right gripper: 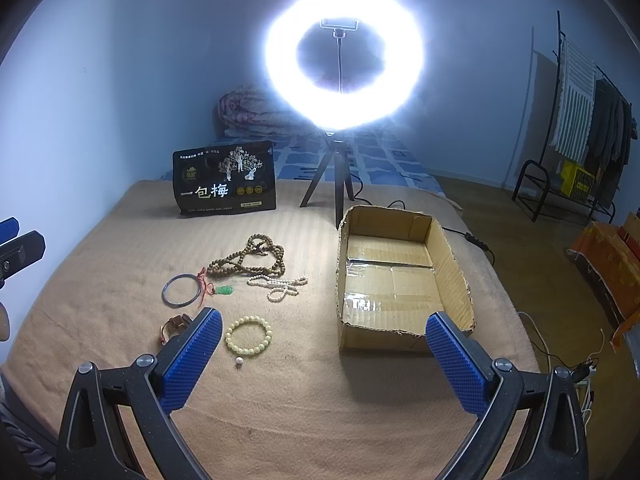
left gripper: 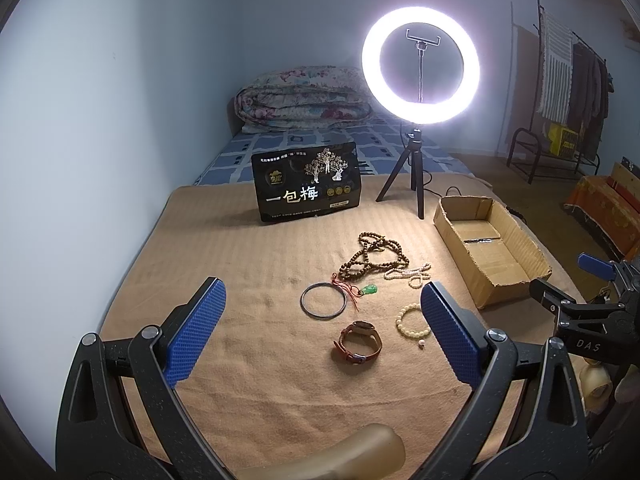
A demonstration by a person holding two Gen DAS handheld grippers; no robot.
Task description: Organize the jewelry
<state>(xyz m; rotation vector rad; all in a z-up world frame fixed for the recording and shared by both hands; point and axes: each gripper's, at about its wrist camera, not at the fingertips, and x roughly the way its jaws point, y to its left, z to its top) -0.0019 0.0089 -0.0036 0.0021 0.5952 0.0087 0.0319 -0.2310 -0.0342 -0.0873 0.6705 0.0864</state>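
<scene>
Left gripper [left gripper: 322, 336], jaws spread and empty, frames your leather-strap watch [left gripper: 357, 343]: light, floppy strap, so pinch across the stiff case. Metal bangle [left gripper: 323, 301] just beyond it: rigid, slippery. Black pouch [left gripper: 308, 182] reads "一包梅".

Right gripper [right gripper: 323, 354], likewise wide and empty; cream bead bracelet [right gripper: 248, 334] lies beside its left finger, cardboard box [right gripper: 454, 264] ahead, "一包梅" again legible.

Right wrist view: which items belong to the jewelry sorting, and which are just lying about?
Job: brown beads, white necklace, bangle, jade pendant, yellow bracelet, watch, box.

Lying about: ring light, black pouch, quilt.
</scene>
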